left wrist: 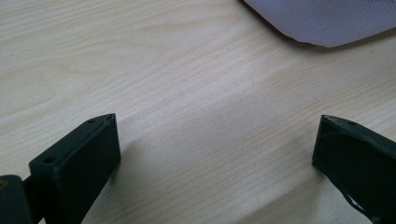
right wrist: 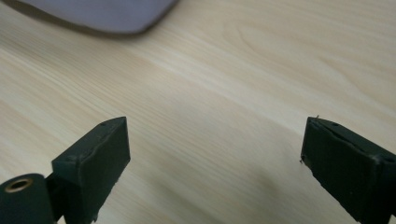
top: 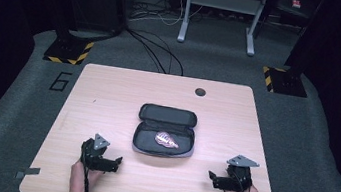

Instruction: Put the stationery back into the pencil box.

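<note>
The open zip case [top: 165, 130] lies flat at the centre of the table [top: 109, 87], with a small pinkish patterned item [top: 167, 139] resting in its near half. Your left gripper [top: 117, 162] sits on the near side of the case, off its left corner, jaws wide apart and empty. Your right gripper [top: 211, 176] sits off the case's near right corner, jaws likewise spread wide, gripping nothing.

Left tongs [top: 119, 160] agape, right tongs [top: 210, 175] agape
</note>
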The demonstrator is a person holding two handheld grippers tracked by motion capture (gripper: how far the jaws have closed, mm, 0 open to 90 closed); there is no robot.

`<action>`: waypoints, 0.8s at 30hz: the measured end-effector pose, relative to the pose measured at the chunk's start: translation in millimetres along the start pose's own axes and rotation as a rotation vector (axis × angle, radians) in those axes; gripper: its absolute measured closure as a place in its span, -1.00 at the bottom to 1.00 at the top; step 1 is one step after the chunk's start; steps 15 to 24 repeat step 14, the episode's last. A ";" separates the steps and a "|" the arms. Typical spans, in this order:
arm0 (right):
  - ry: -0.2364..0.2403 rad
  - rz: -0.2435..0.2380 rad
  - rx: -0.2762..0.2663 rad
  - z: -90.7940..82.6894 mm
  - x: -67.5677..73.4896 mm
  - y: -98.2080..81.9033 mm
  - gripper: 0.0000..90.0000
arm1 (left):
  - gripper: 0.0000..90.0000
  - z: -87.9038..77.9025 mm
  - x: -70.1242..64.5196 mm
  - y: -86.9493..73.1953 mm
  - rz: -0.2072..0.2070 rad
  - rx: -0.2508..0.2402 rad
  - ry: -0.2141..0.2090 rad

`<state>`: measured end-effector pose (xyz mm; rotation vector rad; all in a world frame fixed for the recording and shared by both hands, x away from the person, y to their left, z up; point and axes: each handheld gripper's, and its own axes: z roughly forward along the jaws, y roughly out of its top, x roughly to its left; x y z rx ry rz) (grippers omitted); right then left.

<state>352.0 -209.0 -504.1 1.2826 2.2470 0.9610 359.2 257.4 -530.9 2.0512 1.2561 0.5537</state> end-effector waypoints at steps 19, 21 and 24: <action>-0.069 0.053 0.005 10.0 -20.0 -25.5 -1.00 | -0.99 -0.8 0.4 0.5 0.004 0.012 -0.002; -0.069 0.053 0.005 10.0 -20.0 -25.5 -1.00 | -0.99 -0.8 0.4 0.5 0.004 0.012 -0.002; -0.069 0.053 0.005 10.0 -20.0 -25.5 -1.00 | -0.99 -0.8 0.4 0.5 0.004 0.012 -0.002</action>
